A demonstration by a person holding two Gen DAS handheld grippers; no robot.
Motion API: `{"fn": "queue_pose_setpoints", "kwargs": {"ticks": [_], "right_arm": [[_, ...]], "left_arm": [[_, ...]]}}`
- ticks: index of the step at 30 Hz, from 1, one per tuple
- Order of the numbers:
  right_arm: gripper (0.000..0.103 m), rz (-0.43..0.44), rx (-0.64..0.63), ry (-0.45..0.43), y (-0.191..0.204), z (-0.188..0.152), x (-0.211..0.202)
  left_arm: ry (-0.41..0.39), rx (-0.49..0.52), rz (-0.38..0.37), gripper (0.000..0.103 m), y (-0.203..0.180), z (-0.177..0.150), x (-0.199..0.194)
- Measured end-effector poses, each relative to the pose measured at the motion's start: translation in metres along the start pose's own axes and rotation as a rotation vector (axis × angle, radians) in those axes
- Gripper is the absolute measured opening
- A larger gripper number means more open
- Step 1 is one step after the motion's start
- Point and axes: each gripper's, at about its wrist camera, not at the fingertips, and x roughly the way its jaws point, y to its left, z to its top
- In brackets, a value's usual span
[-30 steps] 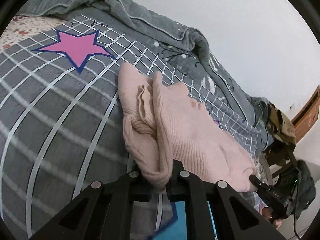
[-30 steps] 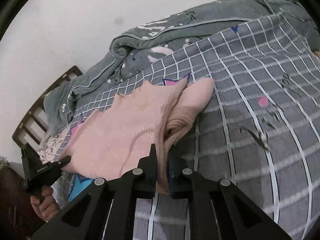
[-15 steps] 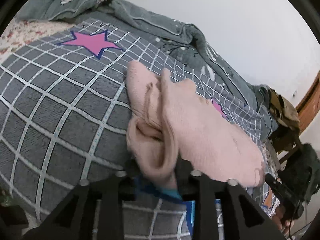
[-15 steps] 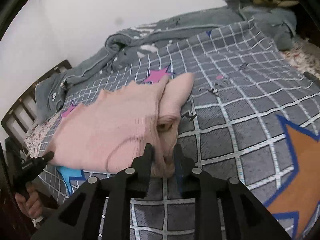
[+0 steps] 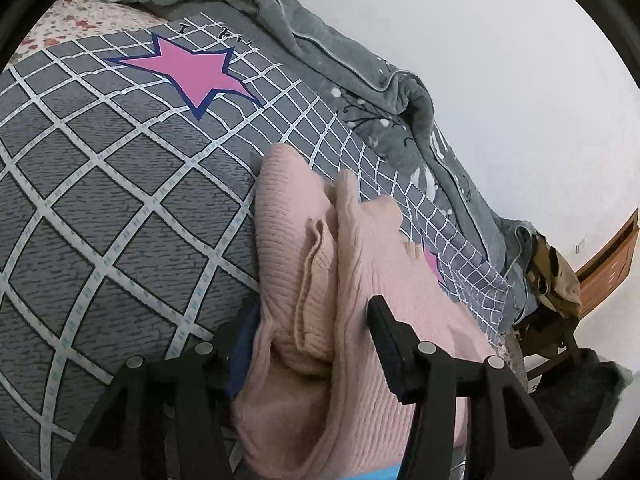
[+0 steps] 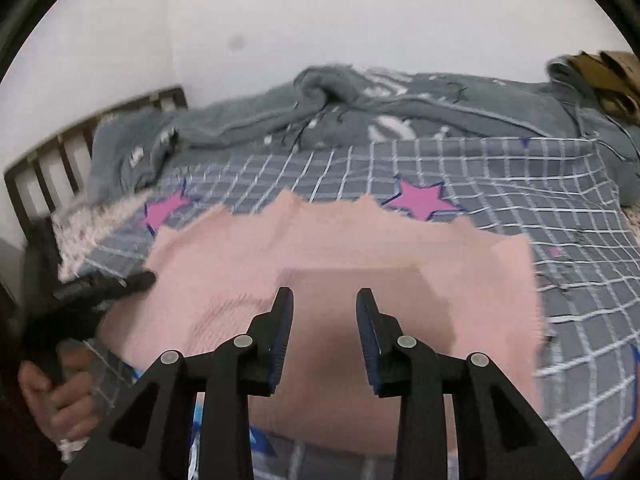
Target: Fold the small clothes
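My left gripper (image 5: 312,320): jaws opening, a fold of the pink knit sweater (image 5: 360,300) lying loose between them, pads not pressing. My right gripper (image 6: 324,320): jaws opening, nothing between them, held above the sweater. Sweater: spread near the front edge of the bed, on the grey grid bedsheet (image 6: 500,184). Grey quilt (image 6: 360,112): bunched along the bed's far edge.

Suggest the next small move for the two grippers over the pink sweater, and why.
Probably lift both clear and regrip for the next fold. The left gripper is opening with the sweater bunched loosely between its fingers; the right gripper is opening above it, holding nothing. The sweater lies on the bedspread.
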Motion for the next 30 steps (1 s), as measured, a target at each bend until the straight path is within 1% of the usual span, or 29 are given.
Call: {"fn": "queue_pose_setpoints", "kwargs": {"ticks": [2,3,5,8,11,13,18,22,30], "right_arm": [[0.032,-0.010,0.002,0.024,0.004,-0.003,0.015],[0.032,-0.054,-0.002,0.029,0.006,-0.004,0.024],[0.032,-0.102,-0.003,0.026,0.009,-0.004,0.032],[0.032,-0.146,0.017,0.032,0.012,0.004,0.045],[0.033,-0.176,0.006,0.037,0.014,0.009,0.057],[0.033,-0.183,-0.009,0.028,0.015,0.008,0.058],[0.033,-0.164,-0.016,0.035,0.016,0.004,0.049],[0.033,-0.137,-0.038,0.046,0.015,-0.002,0.037],[0.033,-0.068,-0.061,0.036,0.011,-0.020,0.008]], "left_arm": [[0.003,0.011,0.005,0.048,-0.001,0.001,0.000],[0.005,0.018,0.006,0.048,-0.001,0.001,0.000],[0.013,0.033,0.007,0.048,-0.002,0.001,0.001],[0.015,0.043,0.010,0.048,-0.002,0.002,0.002],[0.011,0.059,0.027,0.048,-0.005,0.002,0.004],[0.006,0.074,0.048,0.048,-0.008,0.001,0.005],[-0.010,0.108,0.093,0.048,-0.016,-0.003,0.006],[-0.018,0.105,0.106,0.048,-0.016,-0.005,0.005],[-0.031,0.122,0.130,0.048,-0.020,-0.006,0.005]]}}
